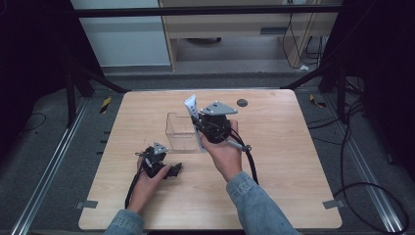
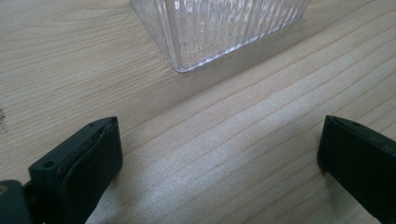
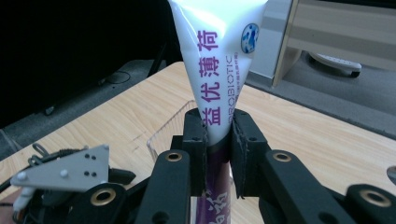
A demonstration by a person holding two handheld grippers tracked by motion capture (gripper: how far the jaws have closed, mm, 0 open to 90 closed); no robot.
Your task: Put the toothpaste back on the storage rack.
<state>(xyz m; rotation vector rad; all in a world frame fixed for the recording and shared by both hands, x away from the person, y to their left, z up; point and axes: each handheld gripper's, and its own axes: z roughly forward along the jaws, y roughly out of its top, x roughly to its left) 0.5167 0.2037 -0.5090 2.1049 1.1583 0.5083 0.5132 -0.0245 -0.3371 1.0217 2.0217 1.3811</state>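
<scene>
Forearms in denim sleeves are seen entering from the near edge of the wooden surface (image 1: 274, 196). Nearest, the left claw (image 1: 173, 169) is rested low on the surface with its jaws spread wide and nothing between them, just short of the near corner of the clear ribbed container (image 2: 219, 28). Farther in, the right claw (image 1: 199, 121) is raised beside and above that container (image 1: 182, 131), clenched on a white toothpaste tube (image 3: 215, 65) with purple lettering; the tube is held upright, its flat crimped end uppermost. Beyond, a small dark disc (image 1: 242, 102) is seen near the far edge
</scene>
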